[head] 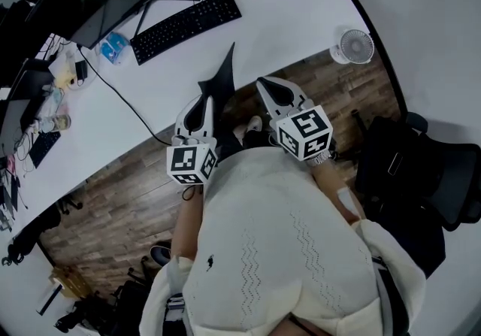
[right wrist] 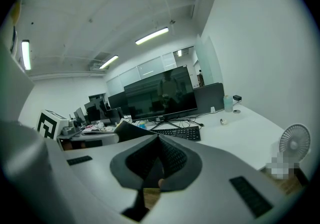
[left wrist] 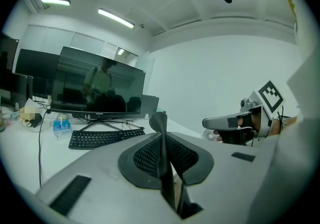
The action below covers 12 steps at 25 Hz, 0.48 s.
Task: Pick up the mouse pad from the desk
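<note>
The left gripper (head: 198, 110) is clamped on the mouse pad (head: 223, 75), which sticks out from its jaws, lifted clear of the desk (head: 301, 19) at the desk's edge. The right gripper (head: 269, 90), just beside it, is closed on nothing. The pick-up looks done, with at most carrying the pad away left. Counted: two grippers and one mouse pad. Farther off, on the desk, are one keyboard (head: 186, 26), one fan (head: 353, 46) and one big monitor (left wrist: 97, 87).
</note>
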### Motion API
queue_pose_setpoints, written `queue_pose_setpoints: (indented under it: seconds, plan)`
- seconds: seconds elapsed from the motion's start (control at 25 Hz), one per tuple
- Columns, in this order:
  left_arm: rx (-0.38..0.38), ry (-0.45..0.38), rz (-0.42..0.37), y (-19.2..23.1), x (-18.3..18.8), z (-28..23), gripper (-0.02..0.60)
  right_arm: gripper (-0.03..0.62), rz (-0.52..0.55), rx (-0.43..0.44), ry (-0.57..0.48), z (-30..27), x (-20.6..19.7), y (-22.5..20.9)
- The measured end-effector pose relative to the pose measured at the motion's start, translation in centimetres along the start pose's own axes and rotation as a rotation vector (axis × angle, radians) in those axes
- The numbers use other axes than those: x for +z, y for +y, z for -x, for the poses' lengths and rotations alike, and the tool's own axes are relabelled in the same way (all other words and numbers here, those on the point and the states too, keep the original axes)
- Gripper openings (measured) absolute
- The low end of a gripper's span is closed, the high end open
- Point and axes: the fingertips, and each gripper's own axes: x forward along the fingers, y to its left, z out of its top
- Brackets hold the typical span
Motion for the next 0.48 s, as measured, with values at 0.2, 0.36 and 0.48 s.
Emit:
queue_pose_setpoints:
  seconds: [0.2, 0.36, 0.48]
  plan:
    - [0.000, -0.030, -0.003, -0.4, 1.1, 0.1, 0.032, 0.001, 0.016, -0.006, -0.013, 0.3, 0.5, -0.1]
    - [0.017, -0.053, -0.009, -0.1, 2.3, 0.2, 0.032, 0.001, 0.025, -0.002, -0.039, 0.4, 1.7, 0.3]
    - [0.030, -0.074, -0.013, 0.2, 3.3, 0.4, 0.032, 0.001, 0.045, 0.004, -0.058, 0.5, 2.7, 0.8]
